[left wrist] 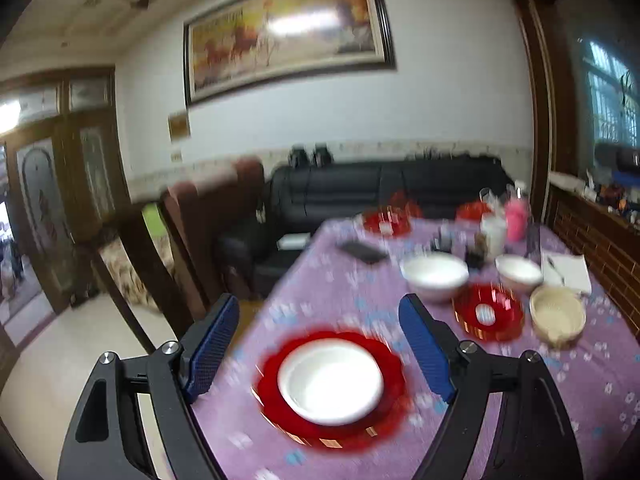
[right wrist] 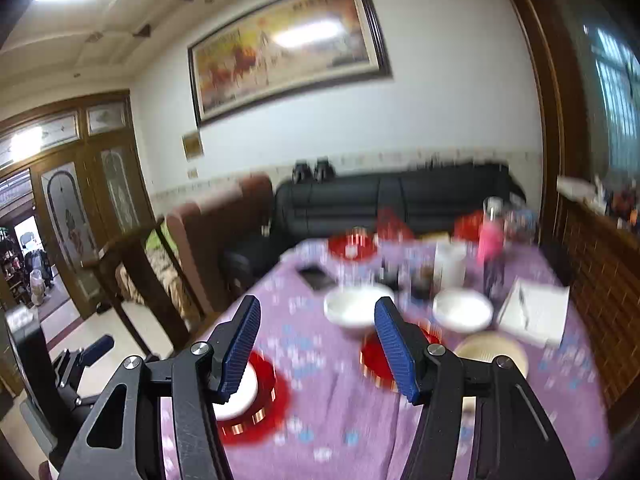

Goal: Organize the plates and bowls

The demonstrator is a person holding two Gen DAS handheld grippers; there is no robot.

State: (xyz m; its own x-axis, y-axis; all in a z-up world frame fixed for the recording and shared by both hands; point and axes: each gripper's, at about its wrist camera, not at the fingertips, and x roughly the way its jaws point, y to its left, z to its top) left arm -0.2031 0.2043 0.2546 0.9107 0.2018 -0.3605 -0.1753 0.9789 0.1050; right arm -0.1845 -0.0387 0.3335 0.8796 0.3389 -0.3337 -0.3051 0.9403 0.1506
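A white plate [left wrist: 330, 380] rests on a red scalloped plate [left wrist: 272, 372] near the front of the purple-clothed table [left wrist: 360, 308]. My left gripper [left wrist: 318, 304] hangs above them, open, with nothing between its blue fingers. Farther right stand two white bowls [left wrist: 435, 274] [left wrist: 519, 272], a small red plate [left wrist: 488, 312] and a beige bowl [left wrist: 556, 316]. My right gripper [right wrist: 318, 304] is also open and empty, above the table. In its view are the white plate [right wrist: 248, 388] at lower left, both white bowls [right wrist: 352, 308] [right wrist: 462, 310], the small red plate [right wrist: 370, 356] and the beige bowl [right wrist: 492, 350].
A dark phone [left wrist: 362, 252], a notebook with a pen [left wrist: 566, 270], a pink bottle [left wrist: 518, 216], glasses and more red dishes [left wrist: 386, 220] crowd the table's far end. Wooden chairs [left wrist: 188, 240] line the left edge. A black sofa [left wrist: 384, 188] stands behind.
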